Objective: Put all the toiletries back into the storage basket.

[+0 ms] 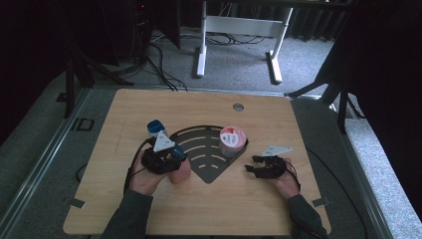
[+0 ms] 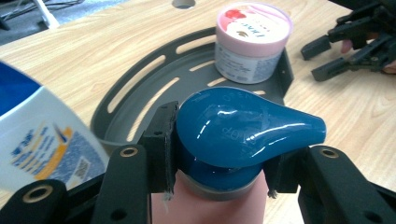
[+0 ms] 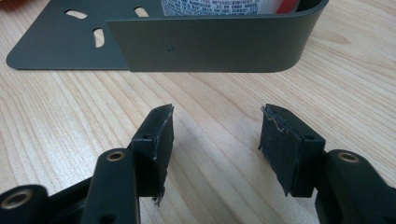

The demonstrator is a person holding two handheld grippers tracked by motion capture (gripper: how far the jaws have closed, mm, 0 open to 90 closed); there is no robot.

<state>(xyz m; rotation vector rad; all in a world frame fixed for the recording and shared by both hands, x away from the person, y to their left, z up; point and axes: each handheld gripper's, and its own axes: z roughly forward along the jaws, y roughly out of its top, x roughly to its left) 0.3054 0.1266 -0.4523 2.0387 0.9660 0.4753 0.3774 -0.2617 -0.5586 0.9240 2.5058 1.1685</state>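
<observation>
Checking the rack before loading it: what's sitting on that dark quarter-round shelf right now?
A pink-lidded jar stands in the far right corner of the shelf. The slotted floor beside it looks bare; its near left edge is hidden behind the left gripper.

Pump bottle [image 2: 219, 205]: pink body, glossy teal pump head. Second bottle [image 2: 42, 135]: white with blue top, blue and yellow print. Jar [image 2: 252, 42]: pink, red-and-white lid. Tray [image 2: 154, 93]: dark grey, slotted. Tabletop [image 2: 93, 51]: light woodgrain.

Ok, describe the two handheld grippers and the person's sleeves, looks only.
Both the left gripper and right gripper are black, with two flat-padded jaws and brass-coloured pivot rivets. The pad edges look frayed. Each carries a grey three-cornered plate on top and trails a black cable. The sleeves are dark grey-green.
</observation>
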